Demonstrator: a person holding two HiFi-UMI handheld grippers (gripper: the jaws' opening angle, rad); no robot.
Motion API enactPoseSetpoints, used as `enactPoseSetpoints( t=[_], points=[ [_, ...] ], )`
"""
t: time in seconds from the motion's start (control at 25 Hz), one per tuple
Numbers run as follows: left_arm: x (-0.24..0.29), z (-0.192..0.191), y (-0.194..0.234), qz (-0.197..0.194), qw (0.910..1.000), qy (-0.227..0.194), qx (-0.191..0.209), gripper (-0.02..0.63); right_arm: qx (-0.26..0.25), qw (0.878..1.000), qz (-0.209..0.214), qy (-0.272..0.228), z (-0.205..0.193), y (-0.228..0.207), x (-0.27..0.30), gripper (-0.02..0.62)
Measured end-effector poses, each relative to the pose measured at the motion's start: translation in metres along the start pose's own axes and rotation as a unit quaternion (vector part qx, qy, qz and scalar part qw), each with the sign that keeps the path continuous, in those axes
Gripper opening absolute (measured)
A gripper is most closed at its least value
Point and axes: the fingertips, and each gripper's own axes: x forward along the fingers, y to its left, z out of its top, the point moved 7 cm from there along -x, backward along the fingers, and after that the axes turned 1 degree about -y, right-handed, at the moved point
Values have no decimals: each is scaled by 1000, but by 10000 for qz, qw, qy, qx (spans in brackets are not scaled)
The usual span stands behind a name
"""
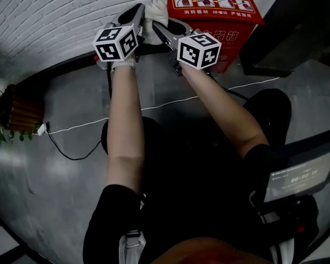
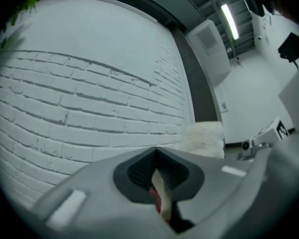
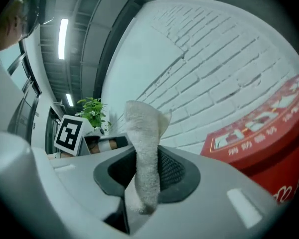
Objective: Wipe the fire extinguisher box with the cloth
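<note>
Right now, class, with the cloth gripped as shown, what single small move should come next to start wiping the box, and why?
Probably slide the cloth right onto the fire extinguisher box top. The left claw and right claw both pinch the cloth, which sits just left of the box by the brick wall, seemingly not yet pressed against it.
</note>
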Motion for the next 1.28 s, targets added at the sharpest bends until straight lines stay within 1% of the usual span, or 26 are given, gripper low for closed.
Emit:
enactPoseSetpoints(
  t=[0.12,0.24,0.4,0.6,0.76,0.92,1.0,1.04,1.12,1.16,1.2,1.24,1.28],
  points=[
    [4,19,-7,-15,10000,-59,-57,3,-248,9997,14,-47,47,-8,-3,100],
    [6,23,-19,-102,9997,-113,-186,3,-571,9984,-31,-33,76,-17,-12,100],
    [27,29,-27,-91,9999,45,-38,3,-1172,9929,30,189,109,-41,-7,100],
    [37,34,-40,-1,9999,80,109,3,-2008,9783,87,510,132,-59,-7,100],
    [45,30,-48,-69,9995,197,228,3,-2476,9656,-9,792,142,-73,-6,100],
    [52,47,-46,4,9995,102,296,3,-3004,9464,-133,1178,157,-87,5,100],
    [62,52,-40,59,9993,66,361,3,-3340,9321,-176,1392,164,-99,16,100],
    [69,51,-36,81,9991,107,402,3,-3532,9228,-180,1527,165,-106,22,100],
    [81,40,-27,124,9989,220,386,3,-3974,8986,-155,1853,162,-118,35,100],
    [85,33,-22,147,9991,243,307,3,-4248,8821,-131,2034,158,-123,41,100],
    [88,27,-17,167,9993,250,214,3,-4567,8614,-108,2220,154,-127,47,100],
    [91,22,-13,184,9994,257,139,3,-4920,8366,-82,2408,149,-131,52,100],
    [94,17,-10,199,9994,269,95,3,-5285,8083,-47,2595,143,-135,57,100]
  ],
)
